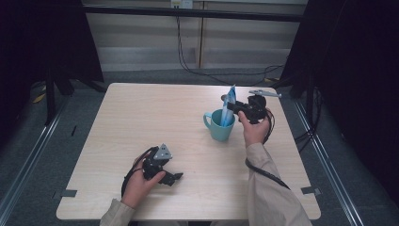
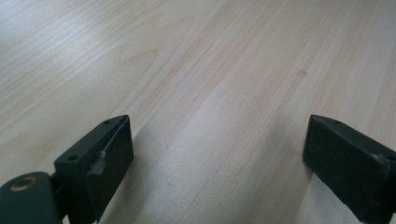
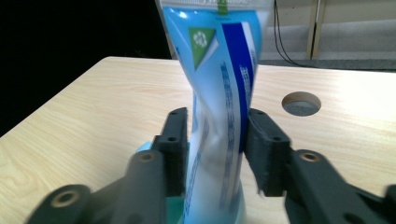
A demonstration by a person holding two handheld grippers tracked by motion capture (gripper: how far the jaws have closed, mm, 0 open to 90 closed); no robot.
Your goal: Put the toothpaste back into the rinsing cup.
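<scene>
A blue and white tube (image 1: 228, 105) stands upright in a teal mug (image 1: 219, 125) right of the table's middle. My right gripper (image 1: 234, 108) is shut on the tube just above the mug's rim. In the right gripper view the tube (image 3: 219, 93) is pinched and twisted between the two black pads (image 3: 265, 154), with the mug's rim (image 3: 144, 149) showing just below. My left gripper (image 1: 175, 178) rests near the table's front left, open, pointing right. In the left gripper view, the left gripper (image 2: 217, 163) has its jaws wide apart over bare wood.
The light wooden table (image 1: 141, 117) has a round cable hole (image 3: 301, 103) near its far edge behind the mug. Cables hang behind the table. Dark curtains stand on both sides. A cable trails from my right gripper along the forearm.
</scene>
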